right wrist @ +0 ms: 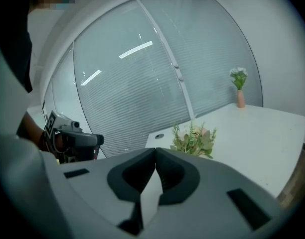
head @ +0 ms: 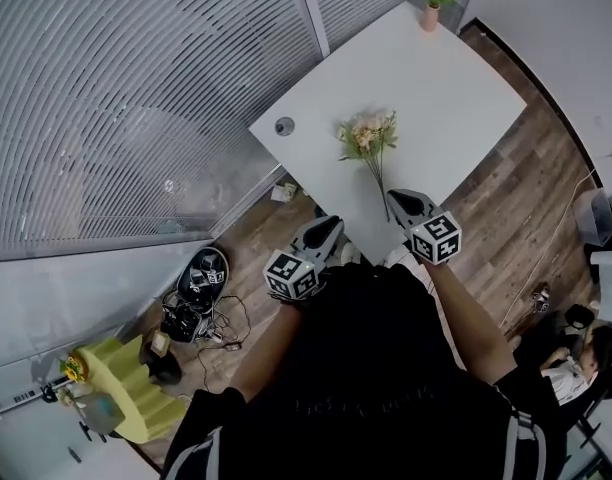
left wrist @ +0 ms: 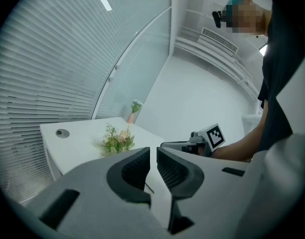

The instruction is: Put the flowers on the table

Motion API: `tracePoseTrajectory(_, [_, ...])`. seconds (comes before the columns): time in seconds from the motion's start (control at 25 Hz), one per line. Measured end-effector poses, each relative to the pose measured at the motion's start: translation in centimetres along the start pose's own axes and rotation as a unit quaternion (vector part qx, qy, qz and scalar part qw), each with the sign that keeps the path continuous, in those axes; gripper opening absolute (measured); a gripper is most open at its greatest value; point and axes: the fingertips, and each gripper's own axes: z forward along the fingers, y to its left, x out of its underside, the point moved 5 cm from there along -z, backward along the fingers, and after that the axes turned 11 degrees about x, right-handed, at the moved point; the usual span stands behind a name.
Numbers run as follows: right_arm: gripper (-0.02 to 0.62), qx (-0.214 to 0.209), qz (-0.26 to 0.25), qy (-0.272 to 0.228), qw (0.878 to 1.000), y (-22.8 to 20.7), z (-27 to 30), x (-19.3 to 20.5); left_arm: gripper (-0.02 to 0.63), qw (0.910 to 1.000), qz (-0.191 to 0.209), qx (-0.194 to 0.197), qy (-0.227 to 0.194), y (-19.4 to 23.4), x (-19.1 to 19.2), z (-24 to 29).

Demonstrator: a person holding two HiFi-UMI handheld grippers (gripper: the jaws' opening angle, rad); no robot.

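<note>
A bunch of pale pink flowers with green leaves (head: 366, 136) lies flat on the white table (head: 446, 78), its thin stem pointing toward the near edge. Both grippers hover at that edge, apart from the bunch. My left gripper (head: 331, 224) is off the table's corner and my right gripper (head: 397, 198) is just behind the stem's end. In the left gripper view the jaws (left wrist: 153, 151) stand shut to a sliver with nothing between them, the flowers (left wrist: 117, 141) beyond. In the right gripper view the gripper (right wrist: 155, 153) is shut and empty, the flowers (right wrist: 195, 139) ahead.
A small pink vase with white flowers (head: 430, 8) stands at the table's far corner. A round cable grommet (head: 284, 125) sits at the left corner. Blinds cover the glass wall on the left. Cables and gear (head: 196, 303) lie on the wood floor. A person (head: 576, 358) sits at lower right.
</note>
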Motion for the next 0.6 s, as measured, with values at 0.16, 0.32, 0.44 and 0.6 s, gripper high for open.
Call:
tracePoseTrajectory(0.16, [0.031, -0.008, -0.018, -0.025, 0.999, 1.0, -2.3, -1.1, 0.052, 0.9999, 0.008, -0.001, -0.015, -0.4, -0.7, -0.4])
tracePoseTrajectory(0.32, [0.029, -0.011, -0.008, -0.053, 0.998, 2.0, -4.3, -2.4, 0.052, 0.9995, 0.017, -0.002, -0.026, -0.7, -1.5, -0.7])
tracePoseTrajectory(0.44, [0.029, -0.012, 0.0, -0.068, 0.998, 2.6, -5.7, -3.2, 0.052, 0.9991, 0.022, 0.002, -0.036, -1.4, -2.2, -0.7])
tracePoseTrajectory(0.6, [0.029, -0.017, -0.023, -0.091, 0.995, 3.9, -7.5, -4.5, 0.052, 0.9981, 0.044, 0.021, -0.039, -2.9, -3.4, -0.5])
